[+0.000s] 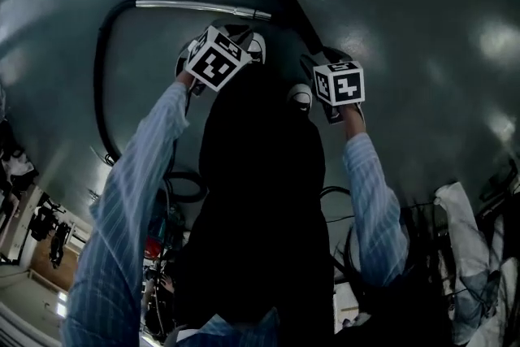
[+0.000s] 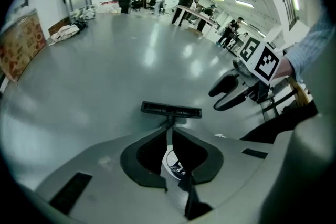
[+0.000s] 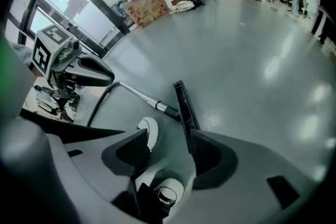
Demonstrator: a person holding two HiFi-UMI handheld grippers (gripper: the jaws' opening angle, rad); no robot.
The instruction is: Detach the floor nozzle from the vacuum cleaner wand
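Left gripper view: the left tongs (image 2: 169,132) have their jaws shut tip to tip, with nothing gripped between them. They aim down at the grey floor (image 2: 105,71). The black nozzle (image 2: 171,109) lies flat there, just past the jaw tips and square across them, not touched. The right tongs (image 2: 227,93) hang to the right, clear of the nozzle.

In the right gripper view the right tongs' jaws stand wide apart and hold nothing. Floor and a white shoe (image 3: 149,131) show in the gap. The nozzle runs up and away from the tip of the right-hand jaw; whether they touch cannot be told. The metal wand (image 3: 137,93) lies on the floor to the left. Its dark end collar is plugged into the middle of the nozzle, so the two are joined.

In the head view both tongs are held low over the floor at the ends of blue striped sleeves (image 1: 130,207), with the marker cubes facing up. The wand lies beyond the left tongs. A black hose (image 1: 101,85) curves from its far end back round the person's left side.
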